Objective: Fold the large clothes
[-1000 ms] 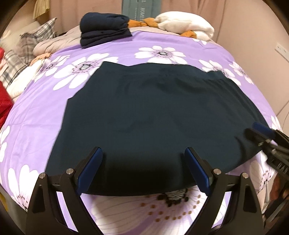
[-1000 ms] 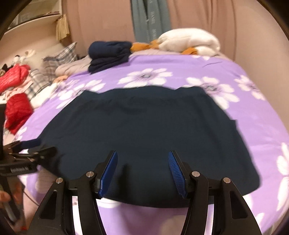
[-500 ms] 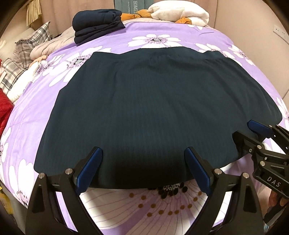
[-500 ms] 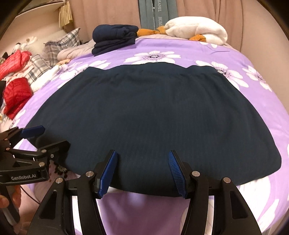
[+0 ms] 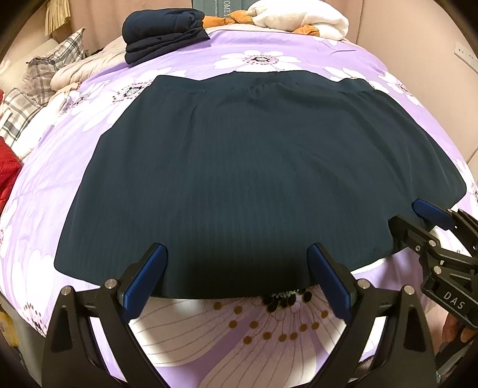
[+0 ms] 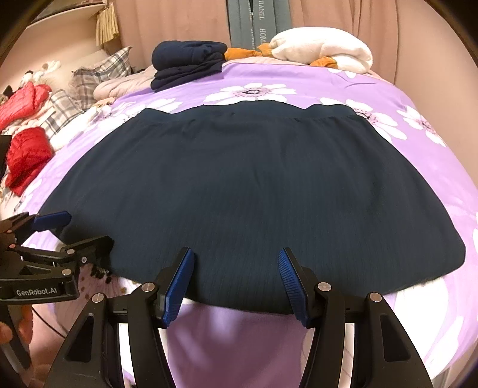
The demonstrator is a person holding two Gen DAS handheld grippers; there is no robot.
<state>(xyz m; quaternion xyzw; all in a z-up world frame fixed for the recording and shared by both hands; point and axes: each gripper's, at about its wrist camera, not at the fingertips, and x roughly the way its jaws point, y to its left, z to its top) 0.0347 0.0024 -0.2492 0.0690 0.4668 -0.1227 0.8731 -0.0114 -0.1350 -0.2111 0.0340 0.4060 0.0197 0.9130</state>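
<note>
A large dark navy ribbed garment lies spread flat on the purple flowered bedspread; it also shows in the right wrist view. My left gripper is open and empty, its fingers just above the garment's near hem, left of centre. My right gripper is open and empty at the near hem further right. Each gripper shows in the other's view: the right one at the hem's right end, the left one at its left end.
A folded dark navy pile sits at the far side of the bed, beside white and orange bedding. Plaid pillows and red clothes lie to the left. A wall stands to the right.
Both grippers moved closer to the garment's near hem and steadied; the view is sharper. The garment lies as before. Both jaws stay open.
</note>
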